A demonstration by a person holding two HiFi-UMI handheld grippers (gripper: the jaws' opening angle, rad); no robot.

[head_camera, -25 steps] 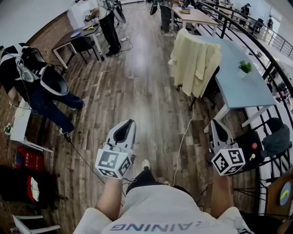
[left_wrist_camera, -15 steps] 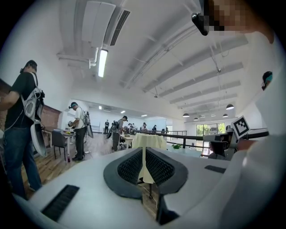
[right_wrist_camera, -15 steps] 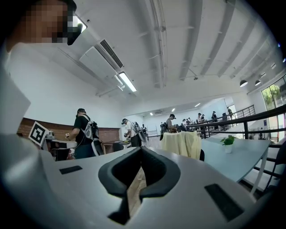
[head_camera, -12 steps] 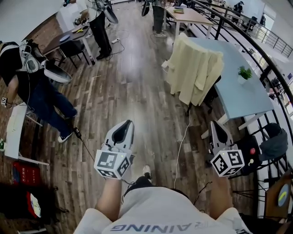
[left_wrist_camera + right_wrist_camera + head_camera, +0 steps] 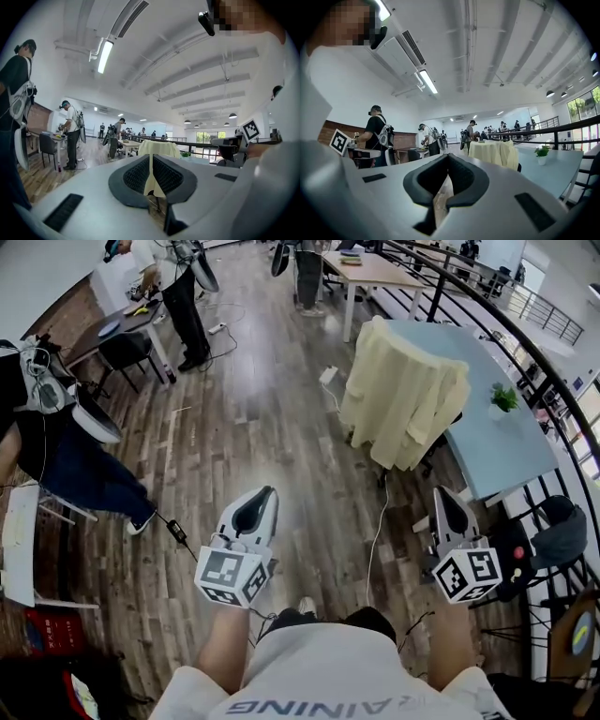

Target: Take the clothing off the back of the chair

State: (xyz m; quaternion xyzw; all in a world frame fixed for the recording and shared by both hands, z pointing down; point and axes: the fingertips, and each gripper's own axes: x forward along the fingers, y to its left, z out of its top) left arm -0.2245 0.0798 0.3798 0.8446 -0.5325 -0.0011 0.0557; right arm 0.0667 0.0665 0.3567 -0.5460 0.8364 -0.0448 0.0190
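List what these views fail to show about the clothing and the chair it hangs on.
The chair: head view, the clothing covers nearly all of it; only a dark edge shows.
The clothing's far side and how it catches on the chair's back: hidden in every view.
The clothing's lower part: left gripper view, behind the left claw.
Items on the far desk: too small.
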